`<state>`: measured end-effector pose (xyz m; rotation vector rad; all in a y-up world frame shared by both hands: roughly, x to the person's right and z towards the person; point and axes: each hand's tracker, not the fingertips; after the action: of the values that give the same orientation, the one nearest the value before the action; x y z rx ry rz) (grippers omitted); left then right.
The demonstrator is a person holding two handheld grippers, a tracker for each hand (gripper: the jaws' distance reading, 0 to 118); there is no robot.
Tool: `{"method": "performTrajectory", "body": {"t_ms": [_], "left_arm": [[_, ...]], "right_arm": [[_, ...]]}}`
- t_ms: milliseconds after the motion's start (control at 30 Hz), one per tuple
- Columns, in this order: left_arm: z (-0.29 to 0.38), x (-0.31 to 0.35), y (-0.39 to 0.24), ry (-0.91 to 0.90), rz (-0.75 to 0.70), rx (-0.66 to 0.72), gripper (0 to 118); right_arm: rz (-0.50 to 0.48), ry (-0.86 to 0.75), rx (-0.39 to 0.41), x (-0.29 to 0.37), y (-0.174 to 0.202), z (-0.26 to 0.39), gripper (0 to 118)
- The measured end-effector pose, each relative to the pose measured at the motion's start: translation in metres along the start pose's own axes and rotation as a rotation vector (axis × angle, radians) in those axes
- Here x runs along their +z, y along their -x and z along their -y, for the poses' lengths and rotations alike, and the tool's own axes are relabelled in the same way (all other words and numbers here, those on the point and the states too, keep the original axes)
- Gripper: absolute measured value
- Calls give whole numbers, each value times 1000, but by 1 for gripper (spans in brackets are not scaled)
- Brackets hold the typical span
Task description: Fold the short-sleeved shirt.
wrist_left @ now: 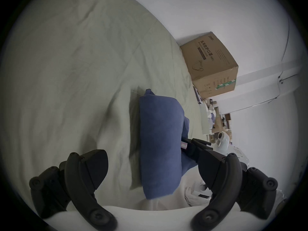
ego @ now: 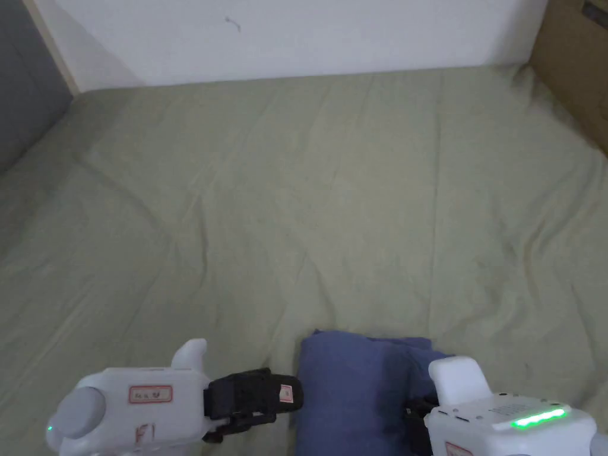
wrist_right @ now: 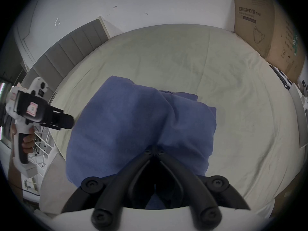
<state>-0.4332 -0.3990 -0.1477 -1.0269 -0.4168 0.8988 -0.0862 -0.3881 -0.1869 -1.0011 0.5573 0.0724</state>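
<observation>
The blue shirt lies folded into a thick bundle on the pale green bed sheet, near the front edge. My right gripper is shut on the near edge of the shirt, with the cloth bunched at the jaw tips. From the head view its white body sits over the shirt's right side, jaws mostly hidden. My left gripper stands open, jaws wide apart just left of the shirt and not touching it. In the head view the left gripper points at the shirt's left edge.
A cardboard box stands at the bed's far right corner, against the white wall. A grey padded headboard runs along the left side. The wide sheet beyond the shirt is wrinkled. A hand holds the left gripper's handle.
</observation>
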Motion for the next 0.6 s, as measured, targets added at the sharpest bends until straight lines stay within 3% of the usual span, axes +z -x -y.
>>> {"method": "performTrajectory", "body": {"t_ms": [167, 267, 400, 500, 567, 600], "left_arm": [[-20, -42, 18, 87, 113, 80, 110], [-25, -58, 16, 118, 239, 80, 110], [-21, -85, 10, 244, 284, 47, 105], [-16, -89, -3, 245, 168, -18, 85], [-19, -85, 4, 230, 110, 16, 38], [-22, -85, 15, 240, 126, 89, 34]], "right_arm": [[7, 7, -15, 0, 0, 0, 0], [16, 13, -12, 0, 1, -1, 0], [23, 15, -14, -1, 1, 0, 0], [21, 13, -25, 2, 4, -1, 0], [21, 7, -31, 5, 4, -1, 0], [8, -12, -35, 10, 4, -2, 0]]}}
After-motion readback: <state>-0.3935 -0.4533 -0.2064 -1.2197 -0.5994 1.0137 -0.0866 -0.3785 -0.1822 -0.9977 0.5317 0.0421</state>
